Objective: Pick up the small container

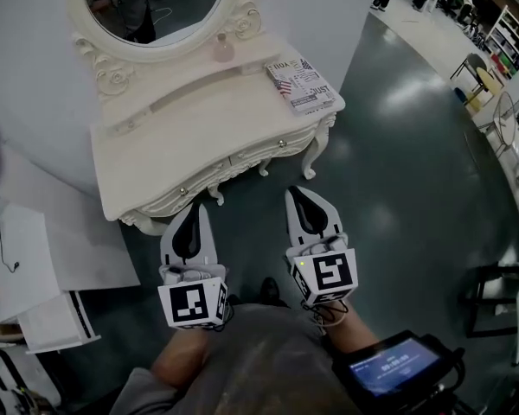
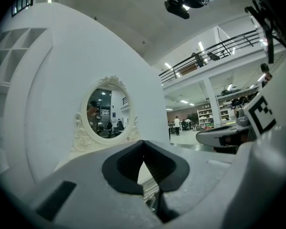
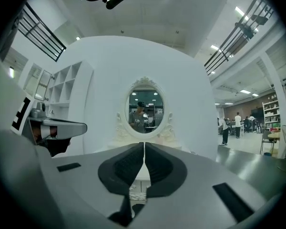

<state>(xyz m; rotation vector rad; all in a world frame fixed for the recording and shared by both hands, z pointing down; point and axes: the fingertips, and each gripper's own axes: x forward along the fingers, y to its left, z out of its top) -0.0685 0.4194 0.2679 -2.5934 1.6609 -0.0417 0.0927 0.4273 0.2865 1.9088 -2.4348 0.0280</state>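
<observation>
Head view: the small pink container (image 1: 222, 50) stands at the back of the dressing table (image 1: 182, 124), below the mirror (image 1: 169, 3), well apart from the left gripper (image 1: 195, 206) and right gripper (image 1: 297, 191). Left gripper view: jaws clenched on nothing; right gripper view: likewise. This looks like the approach step; next, one gripper must open and reach across the tabletop.

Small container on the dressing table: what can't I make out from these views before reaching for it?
- Small container: in the head view it is too small to tell its lid or shape.
- Left gripper view: it is not seen, because the left hand-held gripper fills the lower frame.
- Right gripper view: the same, behind the right hand-held gripper.
- Mirror: its top is cut off by the head view's upper edge.
</observation>
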